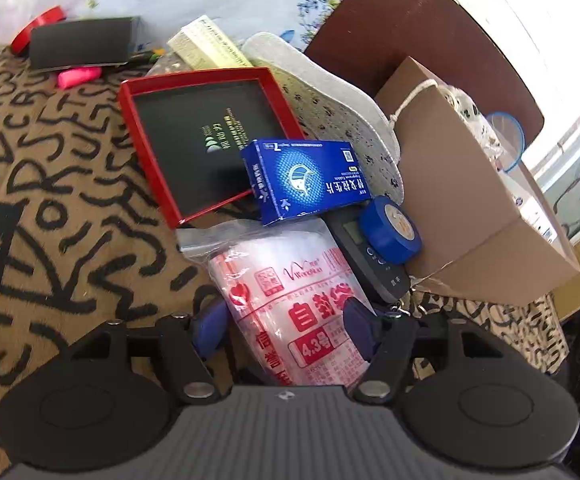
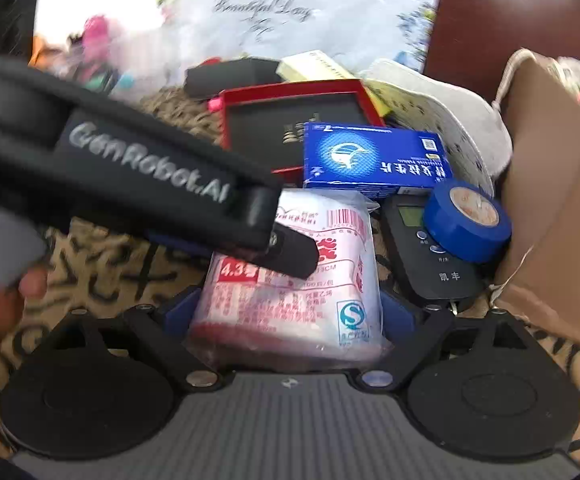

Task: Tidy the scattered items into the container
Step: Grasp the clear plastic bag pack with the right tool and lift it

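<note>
From the left wrist view, the left gripper [image 1: 286,330] has its blue-padded fingers [image 1: 209,326] set on either side of a pack of zip bags [image 1: 290,300], the pads against its sides; I judge it clamped on the pack. The pack lies on the patterned blanket [image 1: 50,200], its long axis running from the gripper toward the blue medicine box [image 1: 306,180], sealed strip end pointing away. The box leans on a red-rimmed black tray [image 1: 198,140]; a blue tape roll [image 1: 390,230] sits on a black handheld scale [image 1: 366,256], beside the brown paper bag [image 1: 470,200], the likely container.

From the right wrist view, the right gripper [image 2: 290,316] straddles the same pack [image 2: 290,280] with its fingers close at both sides, apparently gripping it too. The left gripper [image 2: 290,256] reaches across from the left onto the pack's top.

The risk: the slick plastic could slide out of the pads, or two grips pulling differently could tear or twist it. Lifting may also nudge the box and roll the tape away.
</note>
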### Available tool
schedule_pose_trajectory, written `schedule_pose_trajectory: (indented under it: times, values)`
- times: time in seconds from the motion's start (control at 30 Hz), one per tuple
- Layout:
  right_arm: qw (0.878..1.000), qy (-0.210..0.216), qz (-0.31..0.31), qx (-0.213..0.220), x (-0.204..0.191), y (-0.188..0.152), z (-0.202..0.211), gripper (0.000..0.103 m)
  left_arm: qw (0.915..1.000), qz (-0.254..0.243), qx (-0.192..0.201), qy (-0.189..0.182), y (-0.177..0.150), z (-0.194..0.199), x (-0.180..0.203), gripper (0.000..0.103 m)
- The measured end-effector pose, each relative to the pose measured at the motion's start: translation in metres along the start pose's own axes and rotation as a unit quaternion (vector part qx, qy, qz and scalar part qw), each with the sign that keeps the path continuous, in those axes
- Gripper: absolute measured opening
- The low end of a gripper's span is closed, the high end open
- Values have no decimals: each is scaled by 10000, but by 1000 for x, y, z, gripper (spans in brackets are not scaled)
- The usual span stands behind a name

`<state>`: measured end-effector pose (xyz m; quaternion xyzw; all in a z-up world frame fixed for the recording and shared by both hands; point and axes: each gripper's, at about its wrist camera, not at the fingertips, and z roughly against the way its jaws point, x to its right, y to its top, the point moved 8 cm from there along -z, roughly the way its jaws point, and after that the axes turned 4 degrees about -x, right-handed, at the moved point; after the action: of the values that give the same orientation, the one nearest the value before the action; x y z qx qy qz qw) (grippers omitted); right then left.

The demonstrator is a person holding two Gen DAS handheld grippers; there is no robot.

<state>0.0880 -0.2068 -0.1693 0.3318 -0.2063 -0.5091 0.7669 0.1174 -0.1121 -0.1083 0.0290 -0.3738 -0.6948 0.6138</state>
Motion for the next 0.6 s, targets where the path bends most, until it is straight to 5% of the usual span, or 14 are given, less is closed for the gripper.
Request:
schedule_pose_trajectory:
  times: [0.2,0.6]
  values:
    - [10000,-15,-30,38,-4,1,12,66,10000,-39,33,63,-4,9,6,54]
    - [9983,15,-86,580,-6,7,70,60,9967,-458,673,-7,-2,68,55,51]
